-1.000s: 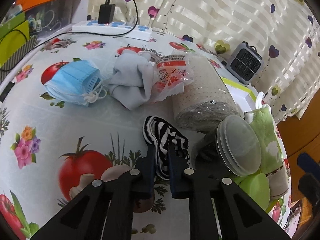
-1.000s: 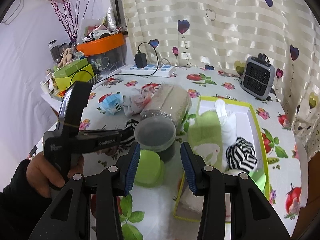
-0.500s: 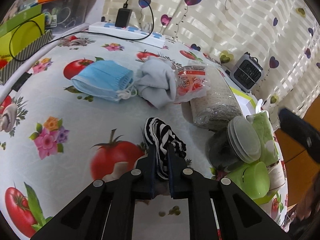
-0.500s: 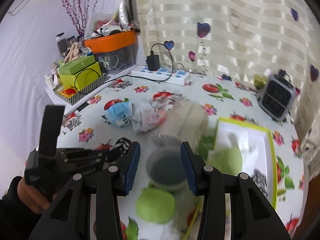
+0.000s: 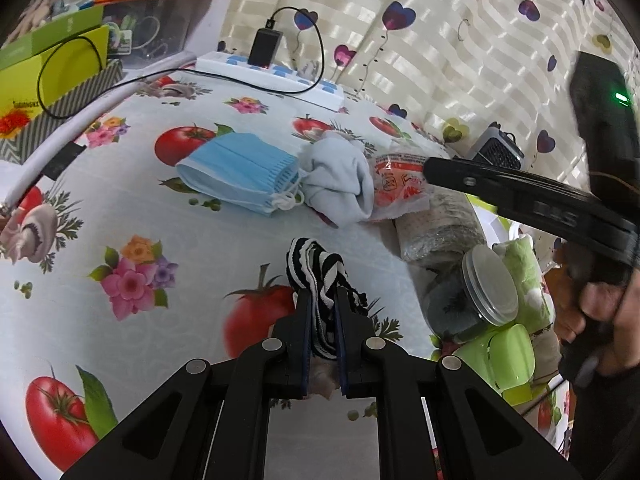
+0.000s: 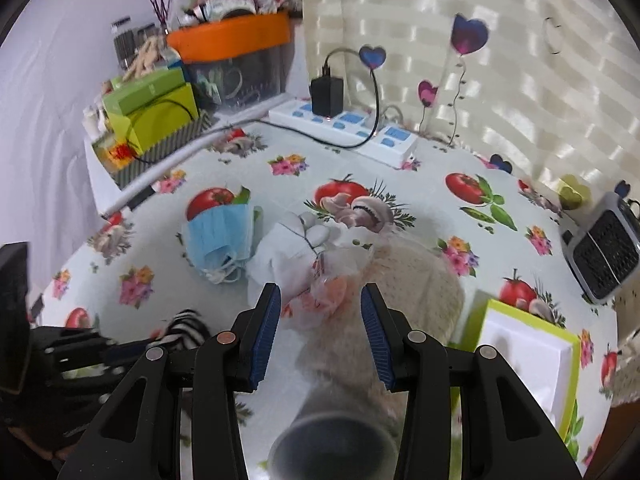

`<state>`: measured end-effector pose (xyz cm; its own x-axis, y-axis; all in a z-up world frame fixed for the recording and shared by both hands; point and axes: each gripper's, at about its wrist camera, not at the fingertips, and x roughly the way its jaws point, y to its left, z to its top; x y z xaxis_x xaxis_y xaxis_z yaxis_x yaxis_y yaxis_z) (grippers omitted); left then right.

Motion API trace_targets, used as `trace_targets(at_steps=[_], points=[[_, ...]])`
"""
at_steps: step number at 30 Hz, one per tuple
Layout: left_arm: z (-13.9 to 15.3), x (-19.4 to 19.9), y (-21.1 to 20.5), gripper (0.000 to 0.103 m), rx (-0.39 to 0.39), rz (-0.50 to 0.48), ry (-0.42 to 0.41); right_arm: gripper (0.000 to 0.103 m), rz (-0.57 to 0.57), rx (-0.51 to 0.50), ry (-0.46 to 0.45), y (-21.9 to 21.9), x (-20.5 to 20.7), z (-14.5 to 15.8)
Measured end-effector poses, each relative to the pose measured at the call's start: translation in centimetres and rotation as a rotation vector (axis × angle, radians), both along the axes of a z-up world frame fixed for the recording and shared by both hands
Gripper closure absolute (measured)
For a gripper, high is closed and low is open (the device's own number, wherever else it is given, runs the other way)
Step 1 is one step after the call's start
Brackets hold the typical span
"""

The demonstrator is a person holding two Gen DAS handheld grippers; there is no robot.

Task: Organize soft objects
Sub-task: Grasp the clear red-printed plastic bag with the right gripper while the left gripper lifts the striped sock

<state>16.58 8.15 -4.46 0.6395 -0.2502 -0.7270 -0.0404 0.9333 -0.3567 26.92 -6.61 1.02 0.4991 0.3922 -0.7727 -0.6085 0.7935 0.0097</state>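
Observation:
My left gripper is shut on a black-and-white striped sock, held just above the tablecloth; the sock also shows in the right wrist view. My right gripper is open and empty, hovering above a pale grey sock and a crinkled red-and-clear plastic wrapper. In the left wrist view the grey sock, the wrapper and a blue face mask lie in a row. The right gripper's arm reaches over them from the right.
A beige fabric roll, a clear-lidded jar and a green cup stand to the right. A green-rimmed white box is beyond them. A power strip, small heater and storage boxes line the back.
My right gripper has swung left and forward, from over the jar and box to above the grey sock and wrapper. My left gripper still holds the striped sock and has drawn back slightly.

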Motion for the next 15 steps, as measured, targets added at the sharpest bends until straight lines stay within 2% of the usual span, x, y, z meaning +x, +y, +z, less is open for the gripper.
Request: trace_targets(at_steps=[3,5,7,15], points=[[-0.1,0.0,0.3,0.093,-0.001,-0.002,0.002,0.061,0.02,-0.018,0.032,0.8,1.0,-1.0],[0.0,0.0,0.3,0.093,-0.002,-0.001,0.001,0.079,0.023,-0.04,0.044,1.3,1.5,-1.7],[0.0,-0.1,0.4,0.093,-0.003,-0.001,0.001,0.086,0.016,-0.056,0.044,1.5,1.9,-2.0],[0.1,-0.5,0.6,0.093,-0.005,0.001,-0.003,0.09,0.006,-0.012,0.013,0.3,0.8,-0.7]])
